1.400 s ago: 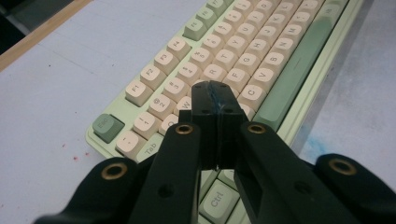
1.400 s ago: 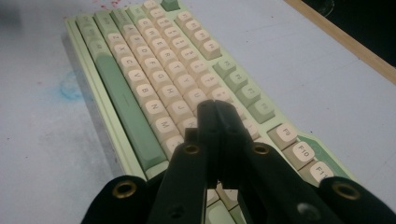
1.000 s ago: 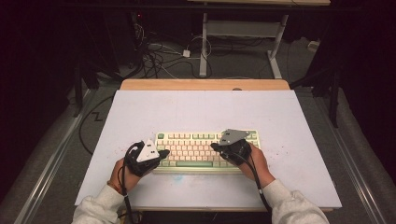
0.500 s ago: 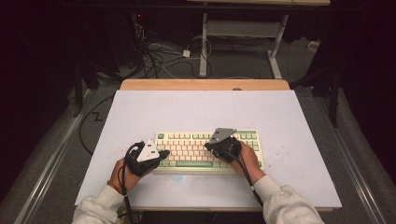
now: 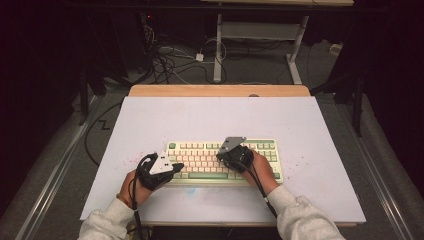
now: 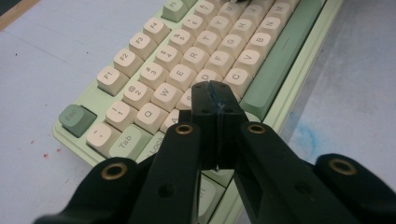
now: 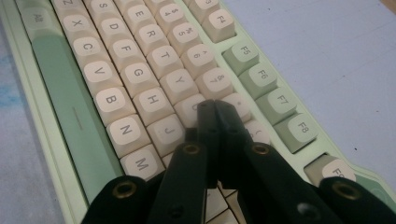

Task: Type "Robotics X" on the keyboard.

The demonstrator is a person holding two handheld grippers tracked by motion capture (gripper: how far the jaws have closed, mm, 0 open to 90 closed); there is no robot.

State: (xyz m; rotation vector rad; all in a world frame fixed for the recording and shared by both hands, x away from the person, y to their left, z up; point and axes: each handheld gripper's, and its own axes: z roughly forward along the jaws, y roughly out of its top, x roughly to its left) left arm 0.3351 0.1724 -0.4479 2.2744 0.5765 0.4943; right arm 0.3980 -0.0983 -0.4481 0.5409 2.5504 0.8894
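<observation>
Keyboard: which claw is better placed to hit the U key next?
Right, probably. The right claw is shut, its tip over the keyboard just past Y and 7, about where U lies. The left claw is shut too, but sits over the A, S, D end.

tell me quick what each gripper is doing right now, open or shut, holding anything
Left gripper: shut, holding nothing, tips over the keyboard near the D key.
Right gripper: shut, holding nothing, tips over the keys near U.
</observation>
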